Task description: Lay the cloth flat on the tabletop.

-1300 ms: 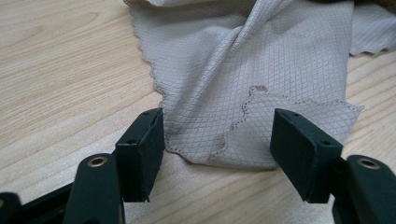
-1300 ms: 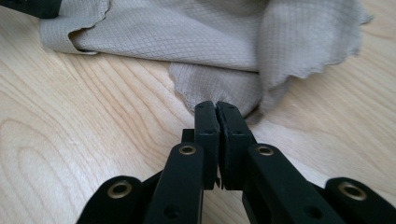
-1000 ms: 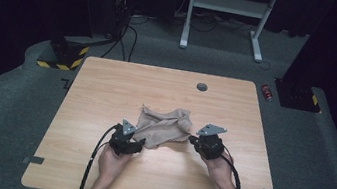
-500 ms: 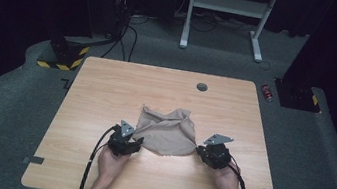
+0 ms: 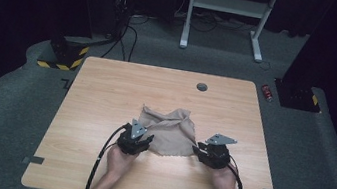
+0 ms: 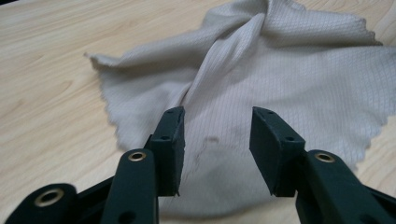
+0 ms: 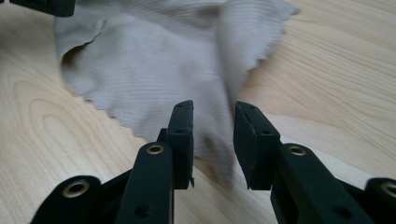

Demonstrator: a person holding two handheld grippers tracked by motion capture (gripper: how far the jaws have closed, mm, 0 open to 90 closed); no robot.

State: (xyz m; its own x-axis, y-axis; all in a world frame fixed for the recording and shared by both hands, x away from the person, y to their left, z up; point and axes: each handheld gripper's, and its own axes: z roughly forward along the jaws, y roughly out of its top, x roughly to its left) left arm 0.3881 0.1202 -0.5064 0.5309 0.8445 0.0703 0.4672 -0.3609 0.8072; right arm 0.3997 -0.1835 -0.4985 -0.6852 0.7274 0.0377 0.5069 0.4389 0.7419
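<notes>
A beige waffle-weave cloth (image 5: 171,128) with pinked edges lies crumpled on the wooden table (image 5: 105,95), a fold ridge running through its middle. My left gripper (image 5: 145,137) sits at the cloth's near left edge. Its jaws have just been closing, but the pads (image 6: 170,140) still stand apart over the cloth (image 6: 289,84) without pressing it. My right gripper (image 5: 197,149) is at the cloth's near right corner. Its jaws have just been opening, and the corner of the cloth (image 7: 163,60) lies loose on the table between the pads (image 7: 184,140).
A round grommet hole (image 5: 201,86) sits near the table's far edge. On the floor beyond are a white desk frame (image 5: 224,12), a yellow-and-black striped base (image 5: 63,58) and a small red object (image 5: 268,93). Bare wood surrounds the cloth.
My right gripper drew the cloth's right corner toward the near right, spreading the cloth flatter, then opened off it. My left gripper edged onto the cloth's left edge, jaws narrowing.
</notes>
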